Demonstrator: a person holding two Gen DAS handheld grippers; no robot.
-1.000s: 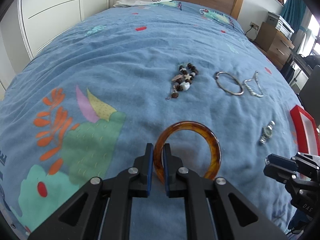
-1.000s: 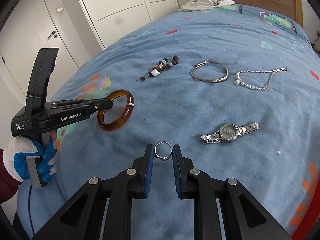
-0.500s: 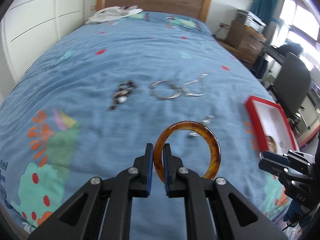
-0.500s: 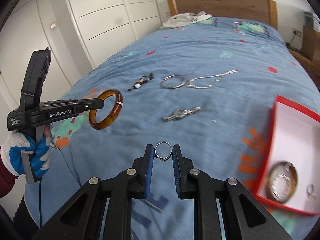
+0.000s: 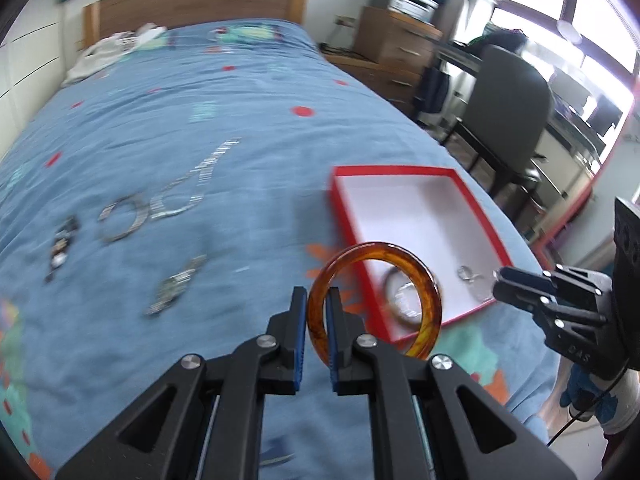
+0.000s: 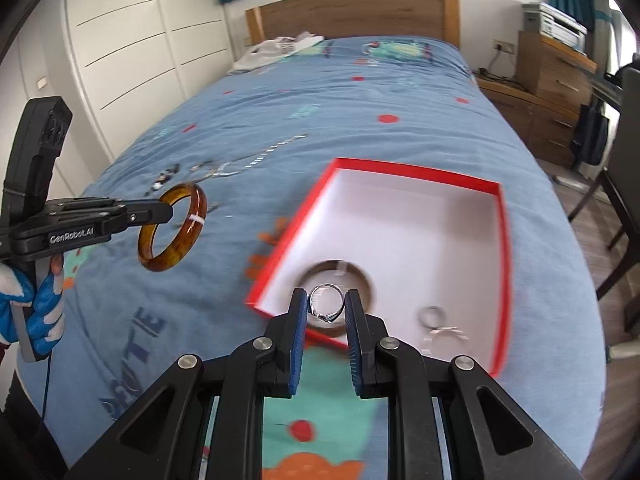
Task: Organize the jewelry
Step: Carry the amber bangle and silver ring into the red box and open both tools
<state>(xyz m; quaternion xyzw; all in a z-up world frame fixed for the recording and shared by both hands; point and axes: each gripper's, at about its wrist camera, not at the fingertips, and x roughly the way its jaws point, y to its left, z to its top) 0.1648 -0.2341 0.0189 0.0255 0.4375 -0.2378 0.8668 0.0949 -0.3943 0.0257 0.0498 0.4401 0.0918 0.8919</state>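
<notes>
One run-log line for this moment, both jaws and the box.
left gripper: shut on amber bangle | right gripper: shut on silver ring | red box: on bed, holds bangle, ring

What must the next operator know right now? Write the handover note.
Left gripper: shut on the amber bangle, in the air near the red box.
Right gripper: shut on a silver ring, over the box's near corner.
Done: the box holds a bangle and two small silver pieces.
Left: drop both held pieces in, then fetch the watch, silver bangle, chain and bead string from the bed.
</notes>
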